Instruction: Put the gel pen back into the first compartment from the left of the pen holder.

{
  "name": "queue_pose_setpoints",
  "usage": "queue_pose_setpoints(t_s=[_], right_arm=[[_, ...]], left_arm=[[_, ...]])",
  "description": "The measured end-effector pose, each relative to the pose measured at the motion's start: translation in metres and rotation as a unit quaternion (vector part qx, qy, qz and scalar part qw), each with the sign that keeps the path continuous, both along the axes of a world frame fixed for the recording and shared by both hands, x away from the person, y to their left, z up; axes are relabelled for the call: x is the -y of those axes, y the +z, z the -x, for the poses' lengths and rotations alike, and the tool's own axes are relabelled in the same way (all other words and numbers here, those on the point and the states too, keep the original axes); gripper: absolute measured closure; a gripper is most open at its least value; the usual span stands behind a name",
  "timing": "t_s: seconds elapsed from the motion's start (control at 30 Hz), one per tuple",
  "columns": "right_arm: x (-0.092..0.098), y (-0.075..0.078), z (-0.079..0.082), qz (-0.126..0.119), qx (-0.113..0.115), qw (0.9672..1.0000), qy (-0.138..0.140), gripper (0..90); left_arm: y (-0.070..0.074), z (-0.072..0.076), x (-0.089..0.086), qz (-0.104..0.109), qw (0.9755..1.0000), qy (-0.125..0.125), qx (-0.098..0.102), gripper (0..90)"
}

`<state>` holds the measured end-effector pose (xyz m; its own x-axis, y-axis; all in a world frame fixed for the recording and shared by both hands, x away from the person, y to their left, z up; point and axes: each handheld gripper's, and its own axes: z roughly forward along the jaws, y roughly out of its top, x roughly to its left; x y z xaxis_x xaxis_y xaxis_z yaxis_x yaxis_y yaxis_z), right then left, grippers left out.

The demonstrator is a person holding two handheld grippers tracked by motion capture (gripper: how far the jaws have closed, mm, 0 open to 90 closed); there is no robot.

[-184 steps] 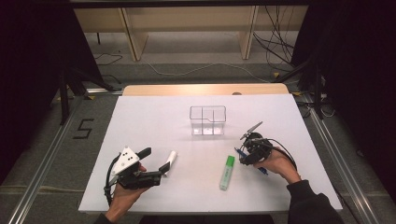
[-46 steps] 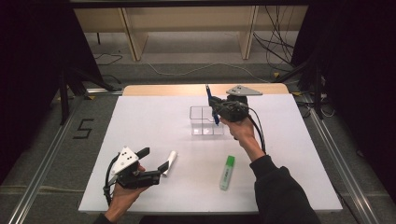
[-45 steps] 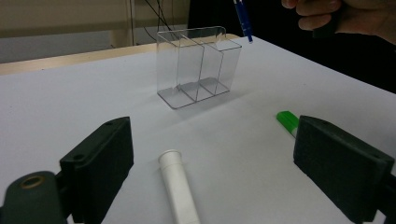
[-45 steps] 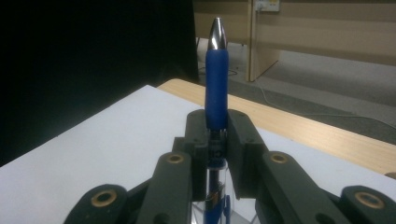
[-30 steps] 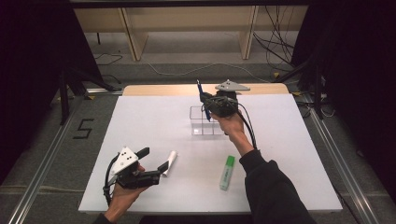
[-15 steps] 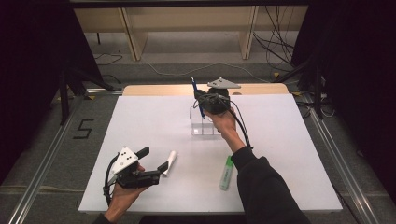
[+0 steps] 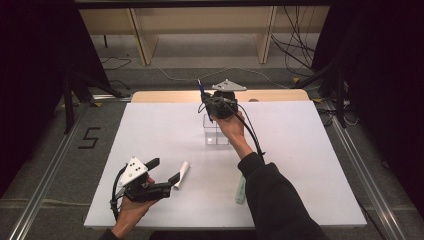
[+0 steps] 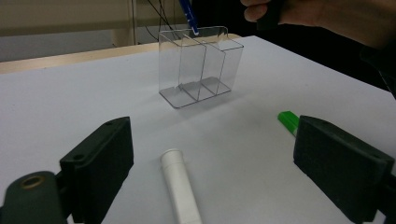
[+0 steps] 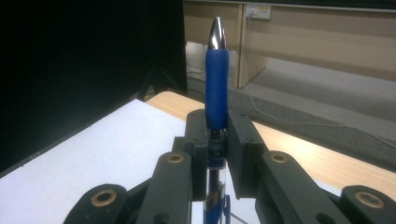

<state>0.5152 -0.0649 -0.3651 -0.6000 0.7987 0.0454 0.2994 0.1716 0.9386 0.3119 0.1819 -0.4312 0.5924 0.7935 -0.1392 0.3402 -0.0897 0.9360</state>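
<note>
From above, we see the right gripper (image 7: pixel 209 101) held over the far side of the white table (image 7: pixel 150 130), above the clear box (image 7: pixel 216 131), with a blue pen (image 7: pixel 201 89) pinched in it and sticking up and away. Nearer us the left gripper (image 7: pixel 165 172) sits low by the table's front edge, jaws spread, with the white tube (image 7: pixel 182 174) lying between them, untouched as far as we can tell. A green marker (image 7: pixel 241 189) lies partly hidden by the person's sleeve.

Over to the left gripper view: its two black jaws stand wide apart, the tube (image 8: pixel 180 186) flat on the table between them and the marker's (image 8: pixel 288 121) end peeking out by one jaw. Beyond stands the box (image 8: pixel 201 65), three compartments, all empty, and the pen's tip (image 8: pixel 189 16) hangs just above its rim.

On the right gripper view, we get the pen (image 9: pixel 216 88) clamped between the pads, upright in the picture, its silver end at the top.
</note>
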Motion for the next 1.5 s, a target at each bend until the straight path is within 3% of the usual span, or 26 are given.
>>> queue_pose_setpoints(t_s=[0.53, 1.33, 1.37, 1.5], right_arm=[[-0.004, -0.014, -0.006, 0.004, -0.021, 0.9998, -0.007, 79.9], [0.001, -0.038, -0.001, 0.016, -0.047, 0.9988, -0.008, 78.6], [0.002, -0.038, 0.0, 0.02, -0.05, 0.9985, -0.008, 75.8], [0.006, -0.037, 0.002, 0.018, -0.081, 0.9965, -0.011, 47.4]], left_arm=[[0.0, -0.001, -0.002, 0.001, 1.0, 0.0, 0.0, 11.6], [-0.001, -0.001, -0.001, 0.001, 1.0, -0.001, -0.003, 11.6], [-0.001, -0.001, -0.001, 0.0, 1.0, -0.001, -0.003, 11.6], [-0.001, -0.001, -0.001, -0.001, 1.0, -0.001, -0.004, 11.6]])
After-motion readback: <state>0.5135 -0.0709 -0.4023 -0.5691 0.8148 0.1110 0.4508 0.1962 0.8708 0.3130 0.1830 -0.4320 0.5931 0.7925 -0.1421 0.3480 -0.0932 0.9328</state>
